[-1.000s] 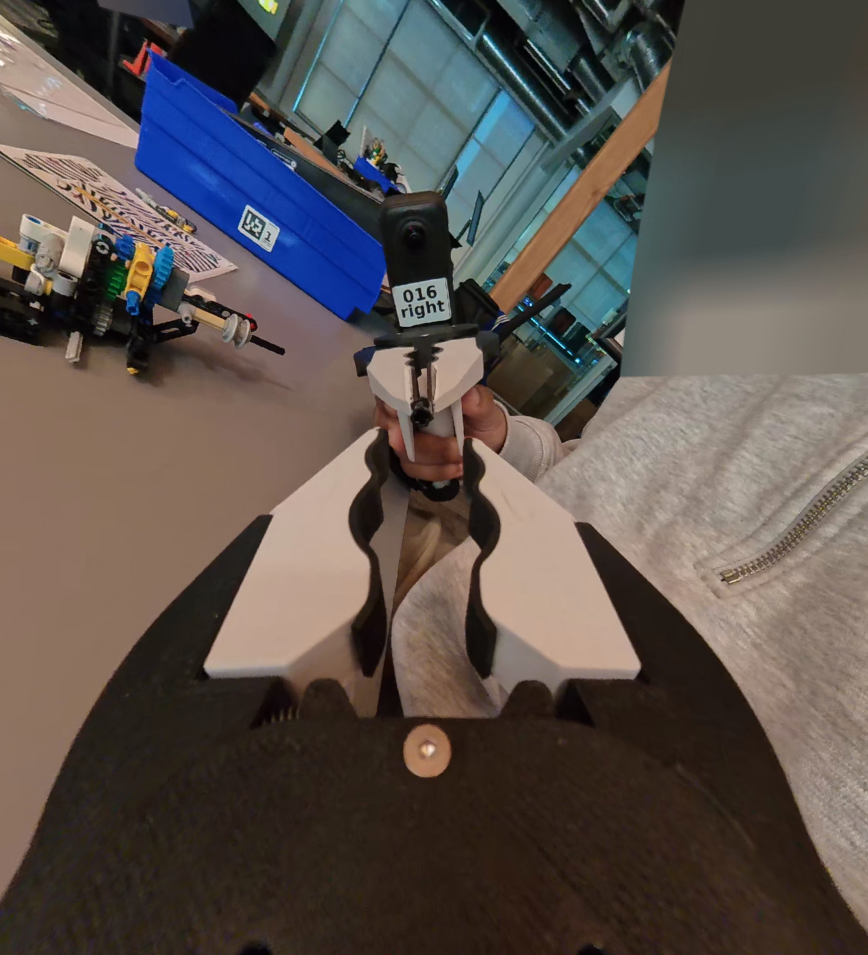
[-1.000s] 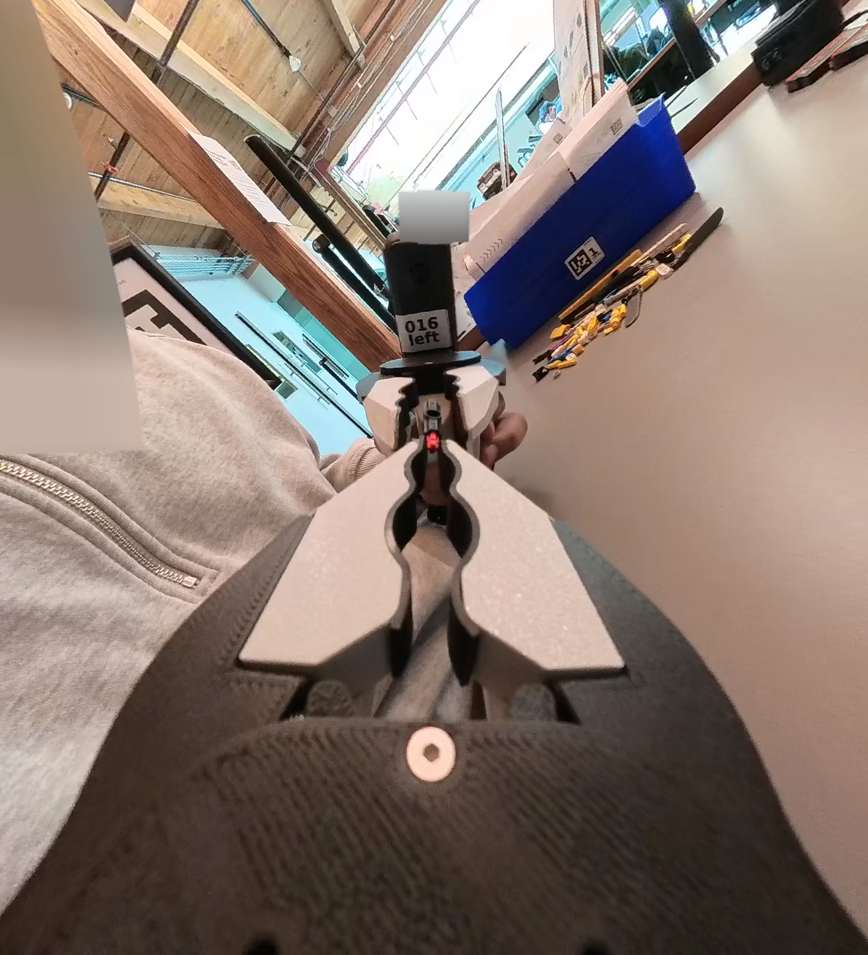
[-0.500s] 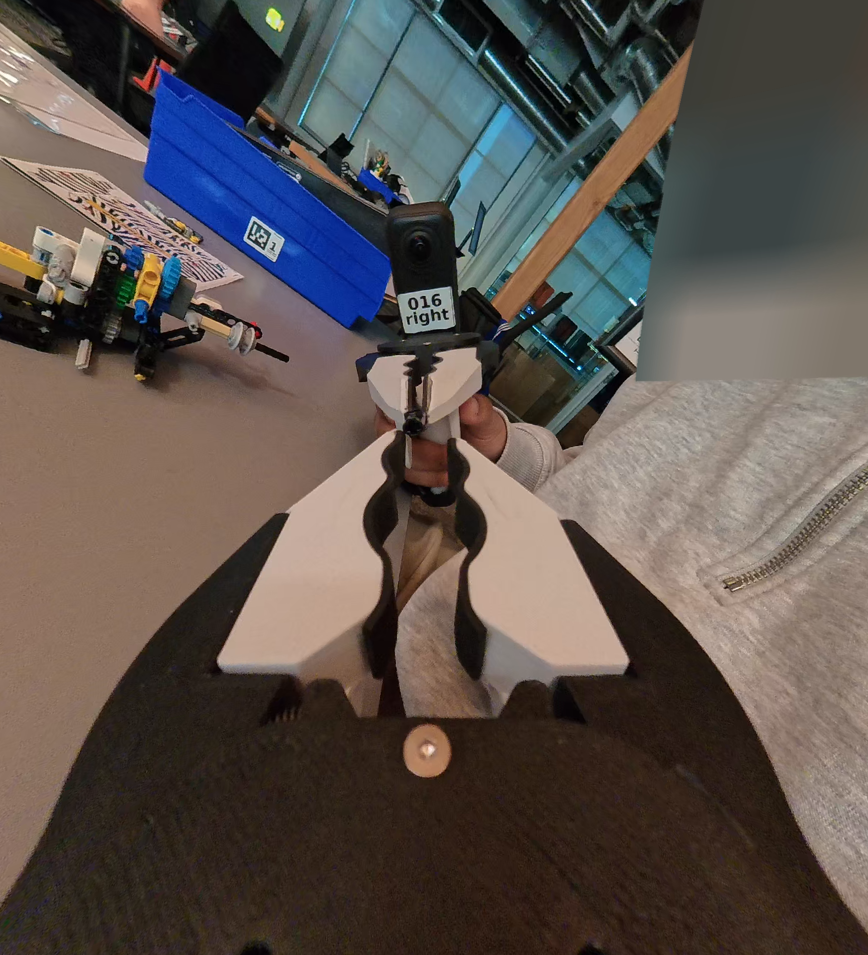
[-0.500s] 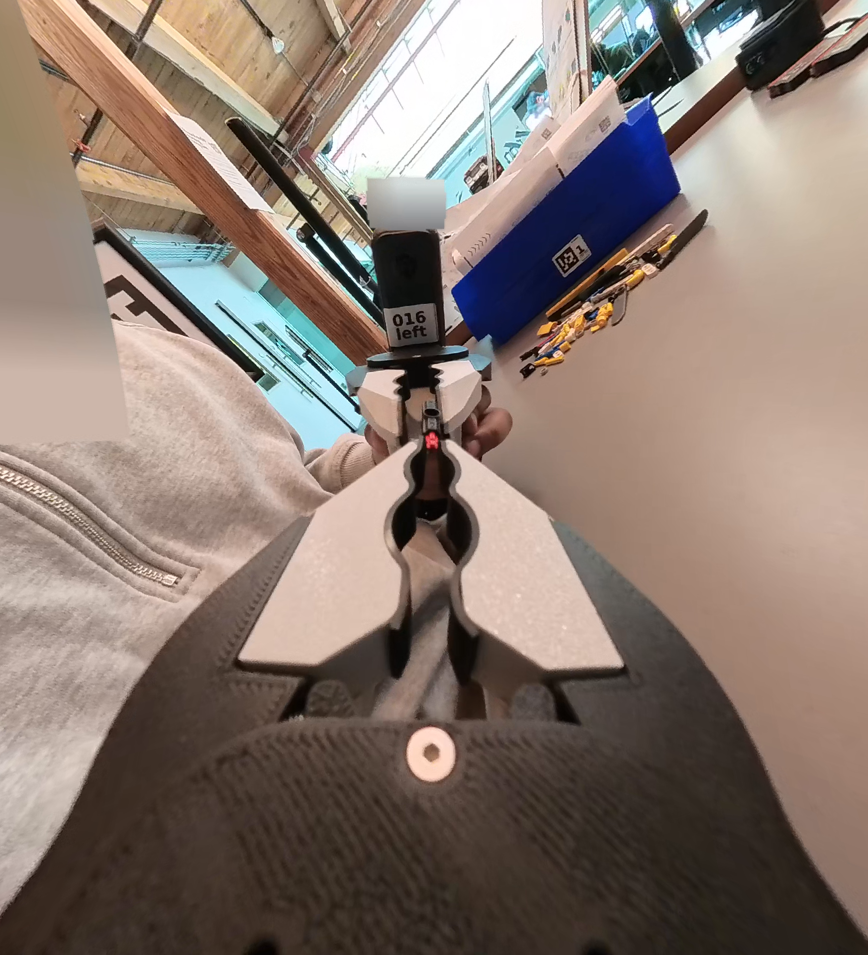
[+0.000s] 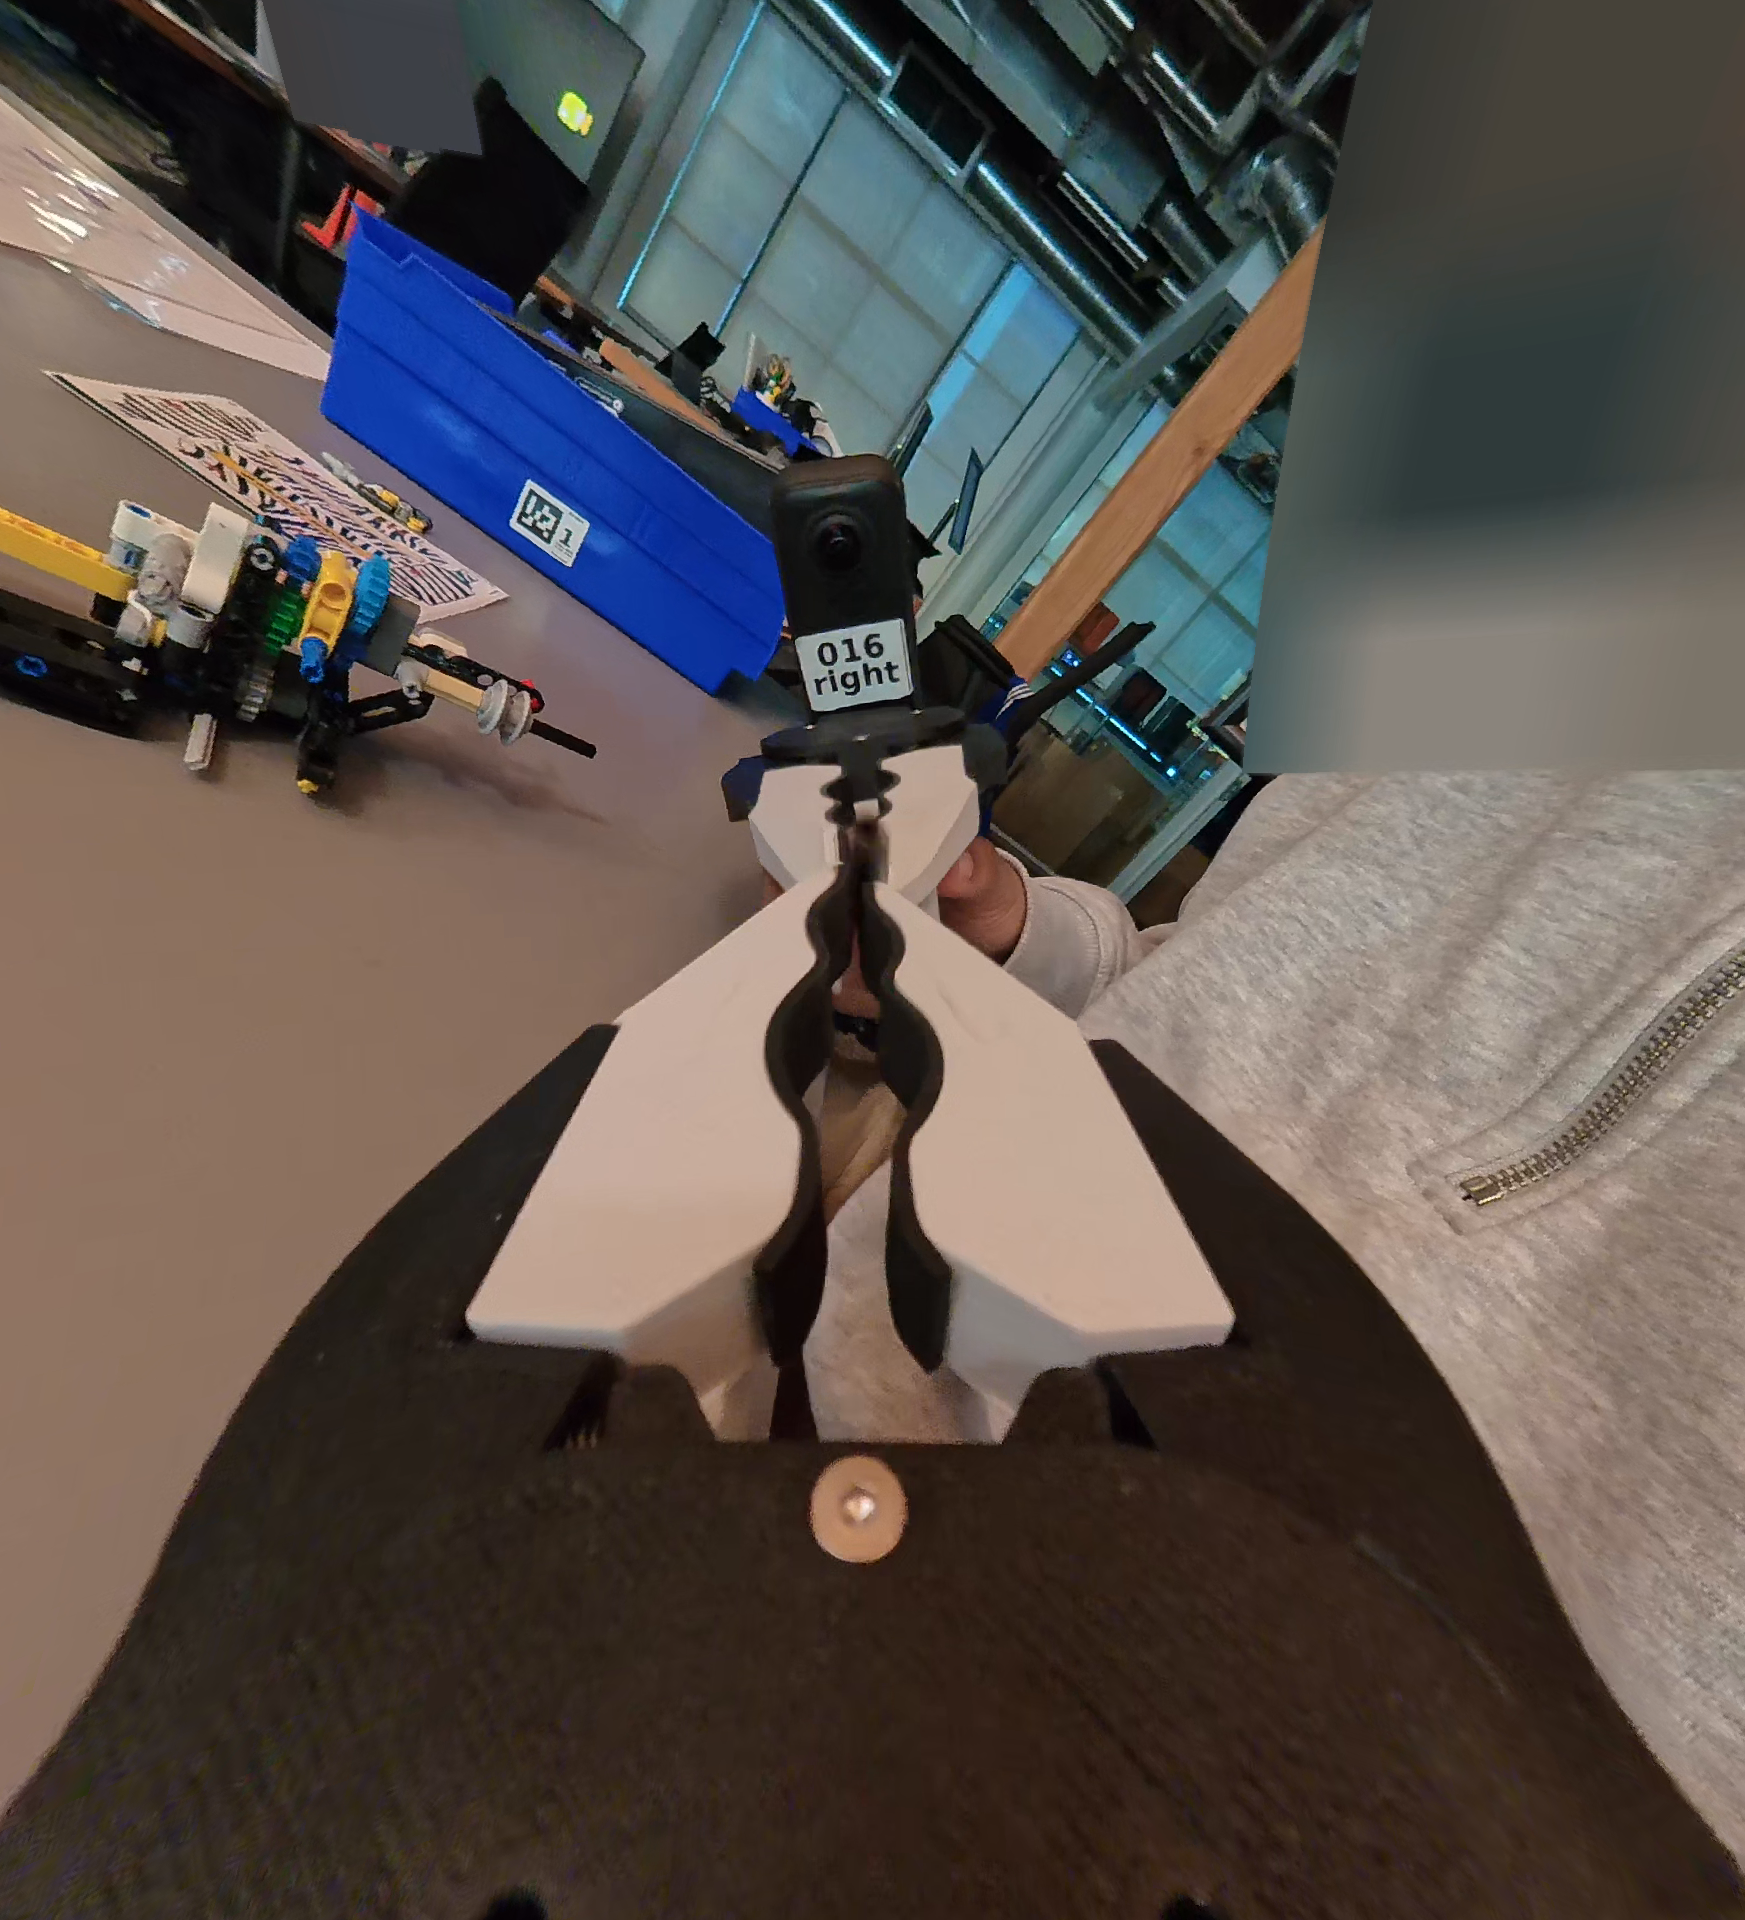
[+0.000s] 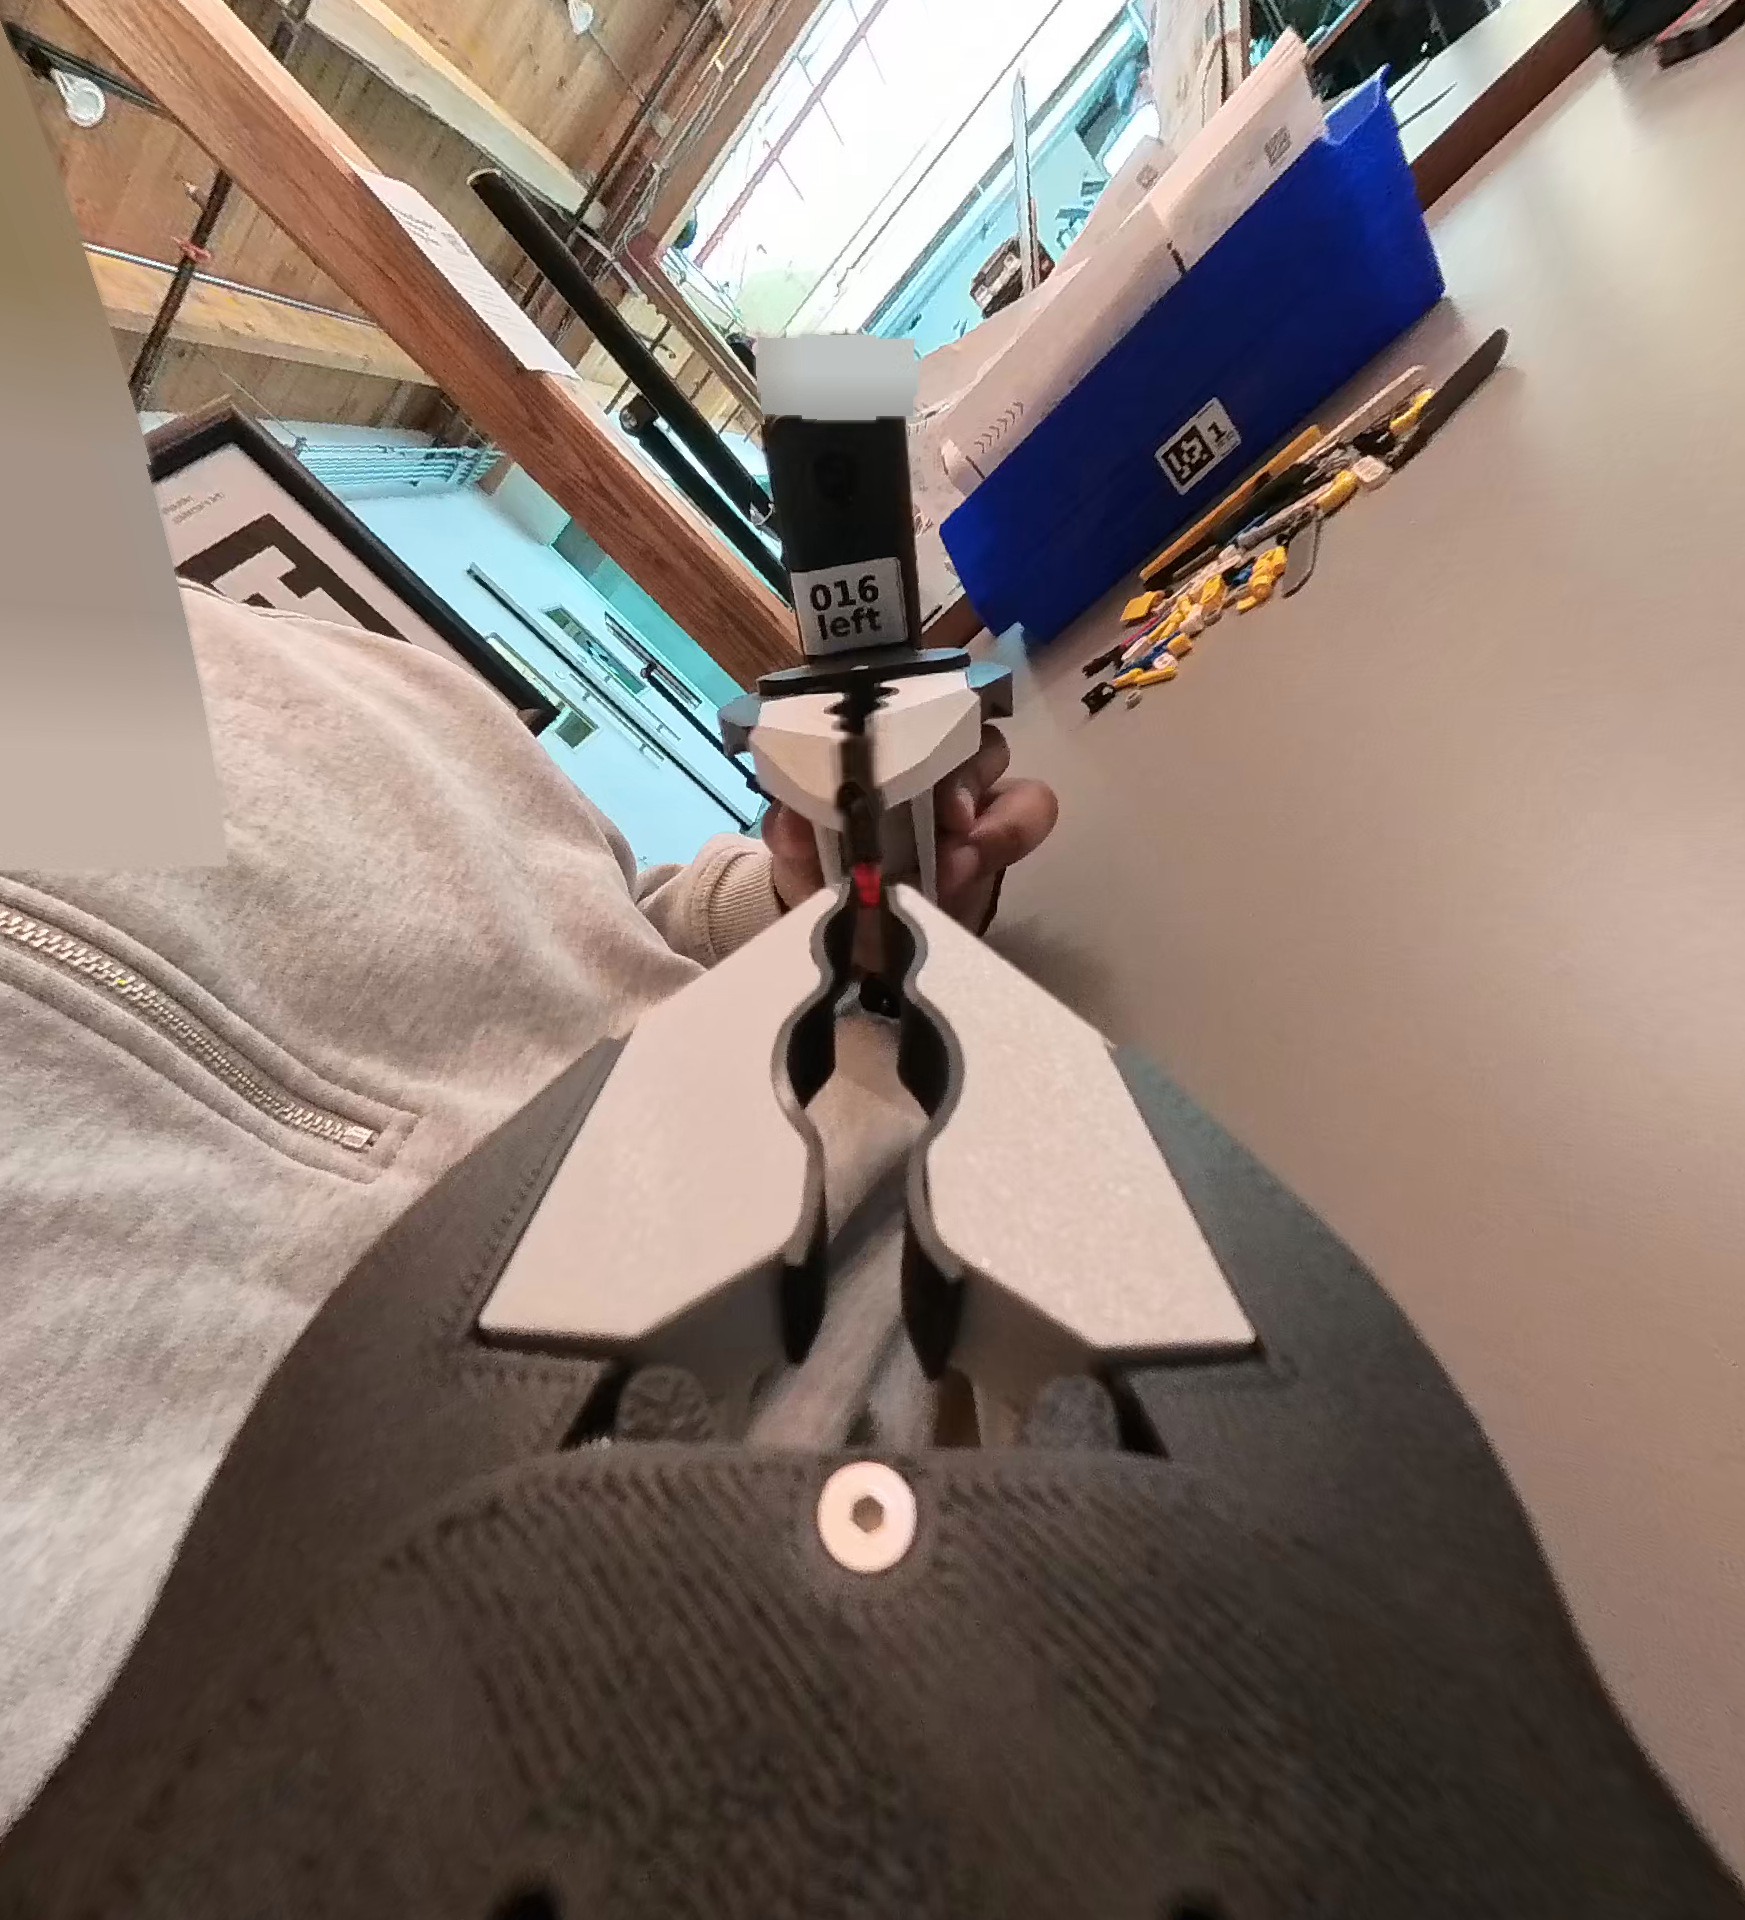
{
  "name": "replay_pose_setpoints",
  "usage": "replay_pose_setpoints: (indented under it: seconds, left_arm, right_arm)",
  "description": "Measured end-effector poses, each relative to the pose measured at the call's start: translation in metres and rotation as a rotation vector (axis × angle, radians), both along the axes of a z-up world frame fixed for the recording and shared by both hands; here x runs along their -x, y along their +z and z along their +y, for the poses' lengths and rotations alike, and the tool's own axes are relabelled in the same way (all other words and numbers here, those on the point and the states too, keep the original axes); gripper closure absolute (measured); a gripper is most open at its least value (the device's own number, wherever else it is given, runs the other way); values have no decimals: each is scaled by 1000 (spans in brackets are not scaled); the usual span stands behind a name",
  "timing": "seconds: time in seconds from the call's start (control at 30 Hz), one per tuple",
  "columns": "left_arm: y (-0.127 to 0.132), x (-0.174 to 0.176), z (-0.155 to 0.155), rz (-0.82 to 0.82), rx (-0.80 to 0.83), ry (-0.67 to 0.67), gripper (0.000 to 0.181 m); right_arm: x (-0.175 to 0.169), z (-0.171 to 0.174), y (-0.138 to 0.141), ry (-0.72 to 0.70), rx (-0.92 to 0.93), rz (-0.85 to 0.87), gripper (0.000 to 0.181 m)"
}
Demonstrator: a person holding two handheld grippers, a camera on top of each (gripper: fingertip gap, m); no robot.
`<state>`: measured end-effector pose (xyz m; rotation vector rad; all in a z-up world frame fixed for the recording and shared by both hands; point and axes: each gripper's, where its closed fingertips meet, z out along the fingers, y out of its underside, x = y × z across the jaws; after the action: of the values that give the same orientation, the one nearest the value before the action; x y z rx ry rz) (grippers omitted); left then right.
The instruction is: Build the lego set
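Observation:
My two grippers face each other tip to tip above the table edge. My right gripper [image 6: 866, 906] is shut on a thin black axle [image 6: 859, 823] that carries a small red piece [image 6: 866, 888] at the tips. My left gripper [image 5: 863, 883] has its tips closed around the same axle's other end. The right gripper also shows in the left wrist view [image 5: 863, 821], and the left gripper in the right wrist view [image 6: 860, 800]. The partly built lego model [image 5: 255, 623], black and yellow with blue and green parts, lies on the grey table [image 5: 224, 1039] to the left.
A blue bin [image 5: 535, 488] stands behind the model, with a printed sheet [image 5: 255, 457] beside it. In the right wrist view the bin [image 6: 1211, 395] holds papers, and the model [image 6: 1252, 561] lies before it. A person's grey zipped hoodie [image 5: 1470, 1039] fills the near side. Left and right tips are no more than a few centimetres apart.
My left gripper's fingers have closed from wide open to shut at the tips, and the two grippers have drawn closer together. The right gripper has stayed shut on the axle.

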<state>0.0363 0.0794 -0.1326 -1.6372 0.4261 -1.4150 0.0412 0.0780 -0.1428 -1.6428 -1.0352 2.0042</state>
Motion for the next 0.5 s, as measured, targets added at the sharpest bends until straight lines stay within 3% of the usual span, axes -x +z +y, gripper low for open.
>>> replay_pose_setpoints:
  seconds: [0.5]
  left_arm:
    - [-4,-6,0,-27,51,-24,175]
  right_arm:
    - [4,-1,-4,-16,-33,-26,180]
